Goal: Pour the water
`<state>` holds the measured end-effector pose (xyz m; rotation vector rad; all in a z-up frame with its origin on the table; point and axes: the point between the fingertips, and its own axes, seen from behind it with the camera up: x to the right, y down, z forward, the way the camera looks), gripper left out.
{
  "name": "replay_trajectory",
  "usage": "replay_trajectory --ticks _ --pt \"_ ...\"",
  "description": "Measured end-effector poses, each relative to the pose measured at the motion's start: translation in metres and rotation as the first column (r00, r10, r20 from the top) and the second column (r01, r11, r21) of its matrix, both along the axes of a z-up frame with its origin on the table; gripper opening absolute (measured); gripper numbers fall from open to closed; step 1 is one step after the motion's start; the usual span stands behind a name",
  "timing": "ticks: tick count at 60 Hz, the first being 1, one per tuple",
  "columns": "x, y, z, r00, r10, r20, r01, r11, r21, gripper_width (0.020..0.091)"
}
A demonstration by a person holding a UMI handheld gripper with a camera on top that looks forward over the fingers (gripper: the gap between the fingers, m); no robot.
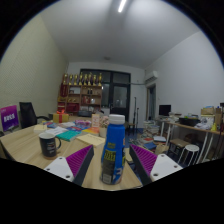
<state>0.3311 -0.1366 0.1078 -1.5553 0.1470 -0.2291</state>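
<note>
White walls and a white ceiling fill the top of the frame, with a long light [122,6] shining near the top middle. Far back, in the middle left, stands a shelf [83,92] full of small things, next to a dark doorway. A wooden table [60,148] spreads across the lower half of the frame. Papers in many colours [75,130] lie on it, in the middle left. A dark mug [49,145] with a white band sits on the table at the lower left. On the right side there are stools [187,153] and a desk with a screen [165,110].

A water bottle [113,150] with a blue cap and a blue label stands up tall in the lower middle of the frame. It is right between the two fingers of the gripper [111,163]. The pink pads [78,160] sit on each side of the bottle, very close to it. It is hard to tell if both pads press on the bottle or if a small gap is left.
</note>
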Motion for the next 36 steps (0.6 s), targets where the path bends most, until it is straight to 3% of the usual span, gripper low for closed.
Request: replay_trajectory --ticks 13,17,32,36 --pt "0.011 0.055 -0.012 0.998 0.018 -0.054 -0.02 0.999 -0.041 0.0809" --pt "0.017 0.064 -0.028 0.999 -0.022 -0.05 0.017 0.996 -0.09 0.0555" --pt "0.016 0.073 -0.028 0.994 -0.073 -0.076 0.072 0.997 -0.017 0.0528" --pt "0.016 0.074 -0.027 0.995 -0.077 -0.066 0.075 0.997 -0.03 0.047"
